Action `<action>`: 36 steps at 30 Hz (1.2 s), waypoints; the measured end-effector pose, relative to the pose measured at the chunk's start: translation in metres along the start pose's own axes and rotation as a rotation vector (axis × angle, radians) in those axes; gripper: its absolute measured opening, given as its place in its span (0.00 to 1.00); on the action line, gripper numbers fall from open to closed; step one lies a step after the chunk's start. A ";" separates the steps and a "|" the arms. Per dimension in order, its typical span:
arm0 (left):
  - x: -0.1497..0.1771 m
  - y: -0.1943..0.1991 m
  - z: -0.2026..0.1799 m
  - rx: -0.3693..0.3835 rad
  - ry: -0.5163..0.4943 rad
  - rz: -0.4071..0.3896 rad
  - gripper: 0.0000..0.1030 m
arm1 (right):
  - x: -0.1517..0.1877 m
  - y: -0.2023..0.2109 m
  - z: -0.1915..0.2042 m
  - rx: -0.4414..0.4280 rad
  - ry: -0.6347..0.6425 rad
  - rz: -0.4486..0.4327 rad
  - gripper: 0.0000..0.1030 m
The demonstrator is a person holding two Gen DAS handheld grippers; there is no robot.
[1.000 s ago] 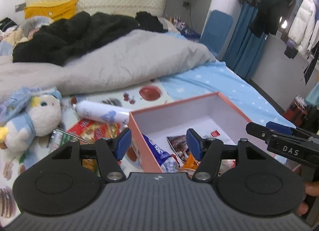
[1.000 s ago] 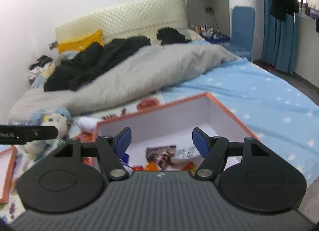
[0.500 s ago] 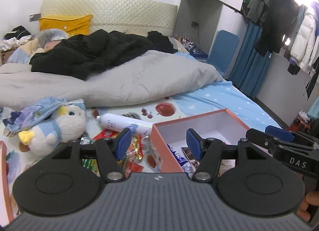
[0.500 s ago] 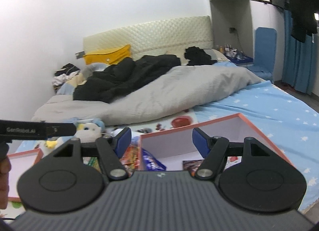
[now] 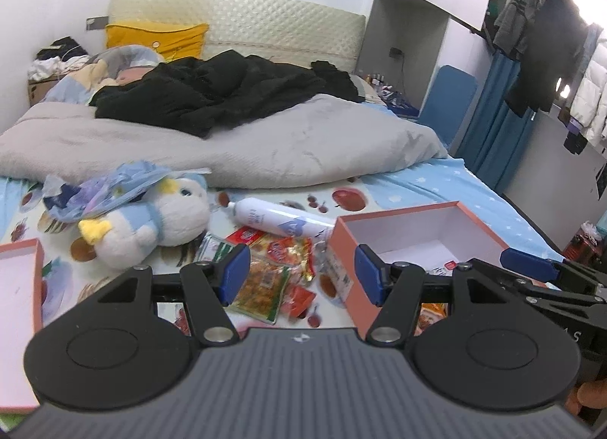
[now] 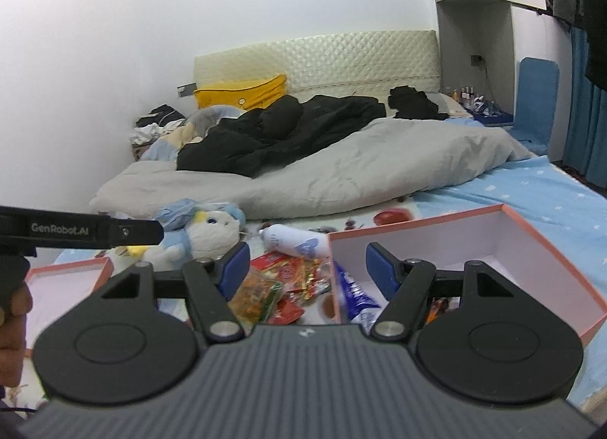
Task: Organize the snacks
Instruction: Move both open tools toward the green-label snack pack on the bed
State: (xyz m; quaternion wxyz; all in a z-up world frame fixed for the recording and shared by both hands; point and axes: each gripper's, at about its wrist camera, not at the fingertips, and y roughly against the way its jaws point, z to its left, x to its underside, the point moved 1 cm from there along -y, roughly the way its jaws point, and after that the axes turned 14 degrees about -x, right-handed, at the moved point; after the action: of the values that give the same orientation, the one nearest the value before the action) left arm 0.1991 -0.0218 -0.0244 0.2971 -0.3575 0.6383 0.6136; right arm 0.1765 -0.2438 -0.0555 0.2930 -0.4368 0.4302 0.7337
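One bed: it fills the room, a blue starred sheet [image 5: 447, 188] under a grey duvet [image 5: 235, 147] with black clothing [image 5: 212, 93] heaped on top.
Open box: a salmon-walled box [image 6: 546, 234] with a white inside sits on the bed's near right; a blue-and-white packet [image 6: 354, 295] leans in its left corner, and an orange wrapper [image 6: 440, 306] shows behind the right gripper's linkage. The rest of its floor is hidden.
Lid: a shallow salmon-edged tray [image 5: 19, 287] lies at the near left, its white inside bare where visible.
Plush toy: a white-and-blue stuffed bird [image 5: 151, 219] lies between tray and box.
Bottle: a white canister [image 5: 280, 221] rests on its side just behind the snacks.
Loose snacks: a pile of red, orange and green packets [image 5: 273, 268] lies on the bed just left of the box wall.
Left gripper [image 5: 299, 274]: fingers parted about halfway, nothing between them, above the packets.
Right gripper [image 6: 307, 268]: fingers likewise apart and empty, straddling the box's left wall.
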 end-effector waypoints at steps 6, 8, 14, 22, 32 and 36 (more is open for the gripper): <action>0.023 0.006 0.024 -0.008 0.031 0.031 0.64 | 0.016 -0.005 0.019 -0.013 0.010 0.016 0.68; 0.032 0.005 0.032 -0.011 0.044 0.046 0.64 | 0.020 -0.009 0.025 -0.012 0.017 0.027 0.68; 0.053 0.000 0.055 -0.023 0.069 0.070 0.64 | 0.033 -0.019 0.040 -0.028 0.032 0.031 0.68; 0.068 0.002 0.084 -0.070 0.108 0.085 0.64 | 0.068 -0.025 0.059 -0.073 0.018 0.106 0.68; 0.093 -0.033 0.097 -0.098 0.128 0.170 0.64 | 0.093 -0.050 0.065 -0.104 0.035 0.177 0.68; 0.097 -0.060 0.105 -0.080 0.183 0.210 0.66 | 0.099 -0.075 0.064 -0.121 0.067 0.205 0.68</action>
State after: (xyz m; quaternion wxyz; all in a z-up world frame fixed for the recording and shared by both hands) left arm 0.1870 0.0746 -0.1453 0.1575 -0.3548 0.6717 0.6309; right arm 0.1676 -0.1473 -0.1555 0.1751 -0.4316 0.4372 0.7694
